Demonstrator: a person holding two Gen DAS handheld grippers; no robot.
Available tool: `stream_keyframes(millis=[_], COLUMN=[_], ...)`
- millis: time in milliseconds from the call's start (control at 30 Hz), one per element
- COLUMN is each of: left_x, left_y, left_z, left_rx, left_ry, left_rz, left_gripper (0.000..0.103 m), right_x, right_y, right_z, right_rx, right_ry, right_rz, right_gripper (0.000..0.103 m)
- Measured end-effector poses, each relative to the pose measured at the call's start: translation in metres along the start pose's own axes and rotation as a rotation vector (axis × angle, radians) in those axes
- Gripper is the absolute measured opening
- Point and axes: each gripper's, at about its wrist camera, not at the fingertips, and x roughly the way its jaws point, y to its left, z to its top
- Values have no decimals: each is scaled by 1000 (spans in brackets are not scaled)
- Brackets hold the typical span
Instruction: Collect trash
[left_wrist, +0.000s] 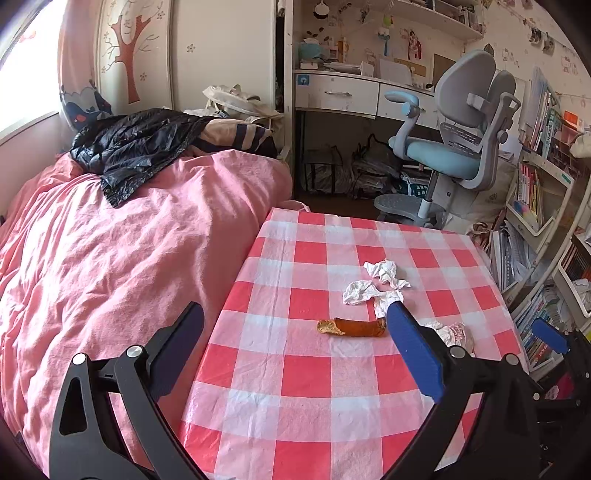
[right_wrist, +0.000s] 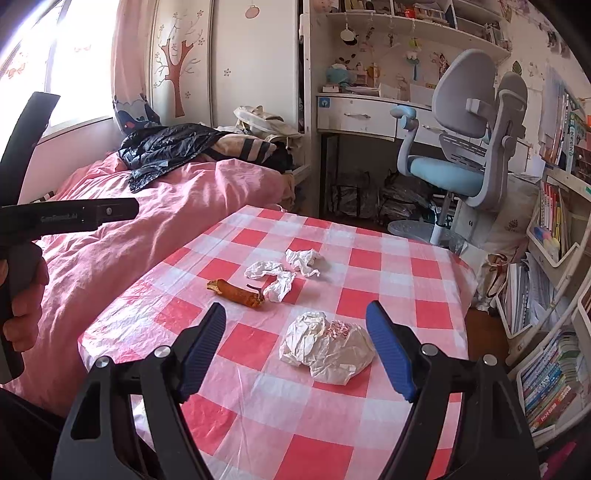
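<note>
On the red-and-white checked table (left_wrist: 306, 369) (right_wrist: 258, 347) lie an orange-brown peel (left_wrist: 352, 327) (right_wrist: 236, 291), two crumpled white tissues (left_wrist: 384, 272) (left_wrist: 364, 292) (right_wrist: 303, 261) (right_wrist: 271, 277), and a crumpled white plastic wrapper (right_wrist: 327, 347), partly hidden behind a finger in the left wrist view (left_wrist: 452, 332). My left gripper (left_wrist: 295, 314) is open and empty, short of the peel. My right gripper (right_wrist: 295, 314) is open and empty, its jaws on either side of the wrapper's near end, above the table.
A bed with a pink cover (left_wrist: 110, 251) runs along the table's left side, with a black plastic bag (left_wrist: 136, 147) on it. A blue-grey desk chair (left_wrist: 458, 147) and a desk stand beyond the table. Bookshelves (right_wrist: 554, 295) stand at the right.
</note>
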Motion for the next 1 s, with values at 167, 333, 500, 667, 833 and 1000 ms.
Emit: stream_keyframes(millis=[167, 333, 500, 667, 833, 1000], left_x=[0, 0, 0, 0, 0, -1], left_y=[0, -1, -1, -1, -2, -2], left_z=[0, 0, 0, 0, 1, 1], left_rx=[0, 0, 0, 1, 1, 2], left_ry=[0, 1, 1, 1, 2, 3], left_rz=[1, 2, 2, 3, 4, 5], left_gripper=[96, 96, 96, 96, 96, 96], right_x=[0, 1, 1, 1, 1, 1], right_y=[3, 5, 5, 5, 6, 7], right_z=[0, 0, 0, 0, 1, 0], right_rx=[-12, -19, -20, -20, -20, -22], right_ry=[-1, -3, -4, -3, -4, -5], right_rz=[1, 2, 3, 2, 2, 1], right_gripper=[75, 75, 75, 75, 75, 75])
